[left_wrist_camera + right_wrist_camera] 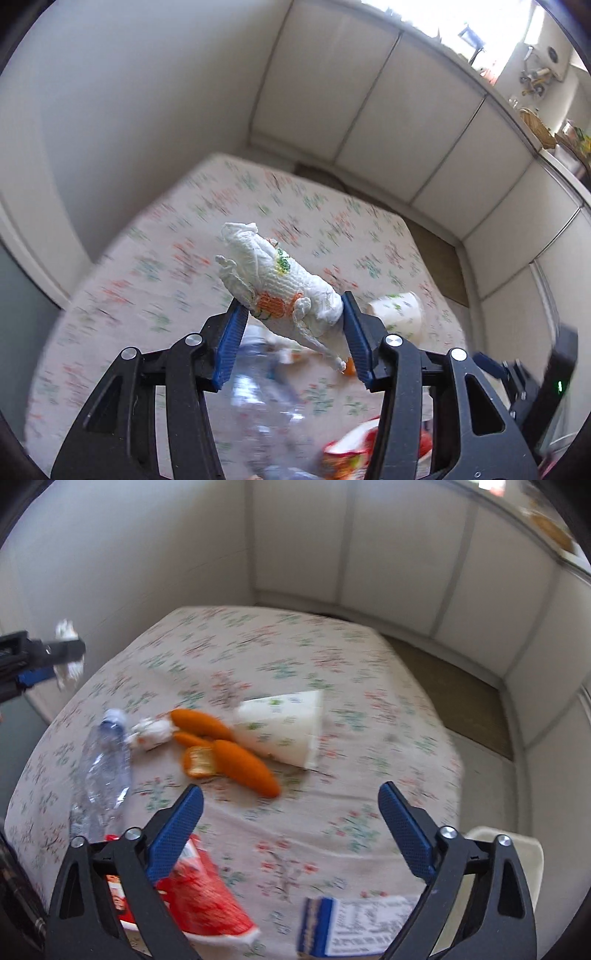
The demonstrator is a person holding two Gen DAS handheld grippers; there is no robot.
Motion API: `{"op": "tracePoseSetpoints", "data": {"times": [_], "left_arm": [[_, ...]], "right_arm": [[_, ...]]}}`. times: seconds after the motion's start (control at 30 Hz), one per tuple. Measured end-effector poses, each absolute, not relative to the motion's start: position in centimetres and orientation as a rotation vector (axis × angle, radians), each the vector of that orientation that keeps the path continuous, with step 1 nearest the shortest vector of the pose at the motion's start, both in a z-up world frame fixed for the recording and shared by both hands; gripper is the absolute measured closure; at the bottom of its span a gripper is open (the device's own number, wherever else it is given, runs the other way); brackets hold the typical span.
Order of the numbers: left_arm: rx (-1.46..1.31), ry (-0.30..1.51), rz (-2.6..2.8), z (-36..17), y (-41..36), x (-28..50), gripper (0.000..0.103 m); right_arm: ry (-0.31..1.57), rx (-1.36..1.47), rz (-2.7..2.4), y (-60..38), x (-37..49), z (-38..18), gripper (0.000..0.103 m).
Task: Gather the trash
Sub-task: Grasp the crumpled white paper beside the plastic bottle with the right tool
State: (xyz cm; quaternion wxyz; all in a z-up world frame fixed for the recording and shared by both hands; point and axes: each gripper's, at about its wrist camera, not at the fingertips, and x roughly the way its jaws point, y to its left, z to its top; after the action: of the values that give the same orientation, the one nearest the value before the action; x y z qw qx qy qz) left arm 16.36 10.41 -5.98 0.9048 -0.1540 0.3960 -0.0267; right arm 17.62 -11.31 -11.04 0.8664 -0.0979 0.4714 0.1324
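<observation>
- Left wrist view: the left gripper (291, 314) pinches a crumpled white paper napkin with orange print (280, 284), lifted above the flowered tablecloth (147, 280).
- Right wrist view only: the right gripper (291, 805), fingers spread and empty, above a clear plastic bottle (101, 768), orange peels (243, 768), a white paper cup (284, 727), and a red wrapper (199, 897), partly hidden.
- Motion blurs both.

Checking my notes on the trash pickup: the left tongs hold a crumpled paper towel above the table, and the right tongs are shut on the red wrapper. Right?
Not quite. The right tongs stand open, holding nothing, above the red wrapper, as the right wrist view shows. The left tongs do hold the crumpled paper towel.
</observation>
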Motion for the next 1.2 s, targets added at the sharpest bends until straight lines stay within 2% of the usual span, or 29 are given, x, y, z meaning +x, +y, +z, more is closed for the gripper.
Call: {"op": "tracePoseSetpoints", "data": {"times": [0.13, 0.23, 0.3, 0.4, 0.57, 0.7, 1.0, 1.2], "left_arm": [[-0.346, 0.804, -0.060, -6.0, 11.9, 16.7, 0.054], [-0.392, 0.812, -0.082, -6.0, 12.9, 17.2, 0.054], [-0.386, 0.805, -0.081, -5.6, 13.3, 16.9, 0.054], [-0.402, 0.797, -0.080, -5.3, 14.2, 16.9, 0.054], [-0.432, 0.816, -0.073, -5.8, 15.0, 17.6, 0.054], [-0.448, 0.823, -0.070, -5.9, 15.4, 17.8, 0.054], [-0.496, 0.854, -0.052, -6.6, 16.4, 18.3, 0.054], [-0.503, 0.818, -0.052, -5.9, 16.6, 17.9, 0.054]], "right_arm": [[1.009, -0.380, 0.440, -6.4, 18.5, -11.3, 0.023], [0.999, -0.565, 0.553, -2.2, 18.6, -12.1, 0.031], [1.004, -0.634, 0.596, -0.5, 18.9, -12.8, 0.043], [1.027, -0.743, 0.660, 2.0, 19.7, -14.5, 0.052], [1.034, -0.845, 0.744, 4.1, 20.6, -16.2, 0.052], [1.054, -0.870, 0.765, 5.1, 21.5, -17.0, 0.063], [1.096, -0.737, 0.758, 4.5, 22.3, -17.4, 0.067], [1.026, -0.644, 0.691, 3.4, 21.1, -15.0, 0.067]]}}
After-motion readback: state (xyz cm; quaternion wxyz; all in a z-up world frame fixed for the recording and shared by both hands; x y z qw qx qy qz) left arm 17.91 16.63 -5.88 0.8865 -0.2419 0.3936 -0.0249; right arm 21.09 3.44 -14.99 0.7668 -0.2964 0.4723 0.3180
